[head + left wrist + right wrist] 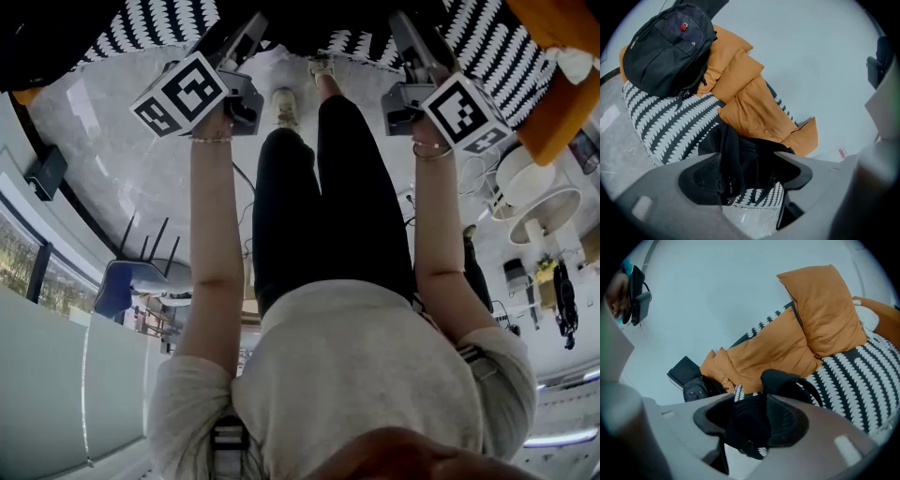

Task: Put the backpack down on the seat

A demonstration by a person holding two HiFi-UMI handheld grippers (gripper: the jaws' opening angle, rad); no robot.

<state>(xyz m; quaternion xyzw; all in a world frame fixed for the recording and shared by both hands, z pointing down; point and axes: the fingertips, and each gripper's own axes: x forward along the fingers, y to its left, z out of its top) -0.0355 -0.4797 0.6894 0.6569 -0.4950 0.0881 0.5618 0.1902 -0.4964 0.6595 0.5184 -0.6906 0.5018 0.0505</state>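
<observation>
A black backpack (740, 152) lies slumped at the front edge of the black-and-white patterned seat (665, 126), its strap loop (813, 390) standing up. My left gripper (749, 164) is open, its jaws set wide on either side of the backpack's dark cloth without pressing on it. The right gripper (749, 404) is open too, framing the same backpack (780, 380) from the other side. In the head view both grippers (246, 37) (412, 37) reach toward the seat (159, 23), fingertips lost against dark cloth.
A second black backpack (665, 47) with a red badge rests at the far end of the seat, also (696, 391). Orange cushions (750, 103) (825, 310) lean along the back. A black box (683, 371) sits on the floor. A white fan (530, 187) and a blue chair (122, 281) stand behind me.
</observation>
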